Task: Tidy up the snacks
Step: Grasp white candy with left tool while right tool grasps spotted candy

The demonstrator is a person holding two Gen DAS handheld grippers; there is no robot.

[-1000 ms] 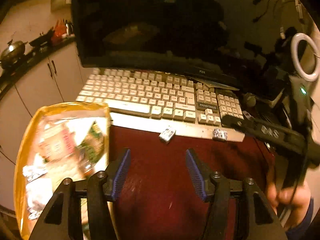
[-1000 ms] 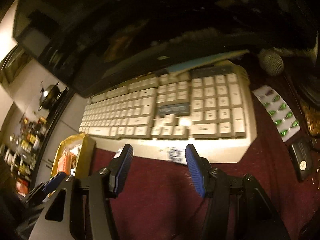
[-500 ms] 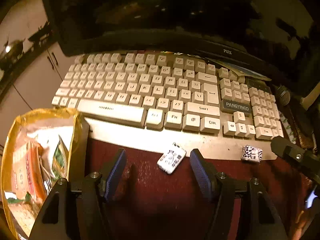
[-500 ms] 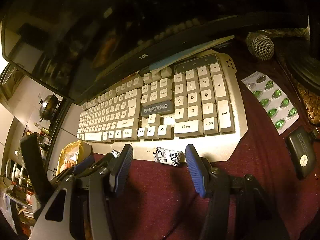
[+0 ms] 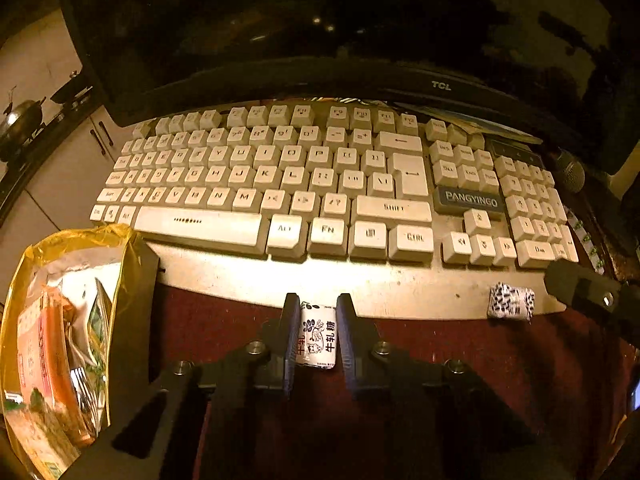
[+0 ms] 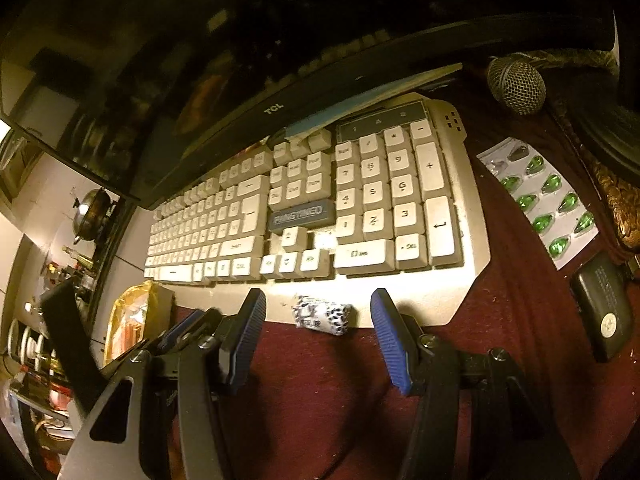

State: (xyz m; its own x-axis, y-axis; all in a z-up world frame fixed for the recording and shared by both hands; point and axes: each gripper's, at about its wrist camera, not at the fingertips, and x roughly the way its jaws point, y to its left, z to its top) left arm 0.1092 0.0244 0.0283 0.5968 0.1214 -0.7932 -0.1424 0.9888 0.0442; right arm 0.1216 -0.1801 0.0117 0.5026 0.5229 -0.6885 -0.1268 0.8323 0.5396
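Right tool (image 6: 318, 320): black frame, ribbed blue pads (silver screws); left tool (image 5: 317, 330) alike.

A keyboard (image 5: 304, 196) lay before the monitor (image 5: 320, 40). Two candies (image 5: 317, 336) (image 6: 322, 314) sat at its front edge; a bag (image 5: 60, 340) stood left, pills (image 6: 544, 200) right.

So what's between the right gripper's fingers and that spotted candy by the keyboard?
Only bare red cloth, seen in the right wrist view: the open right gripper faces the spotted candy without touching it.
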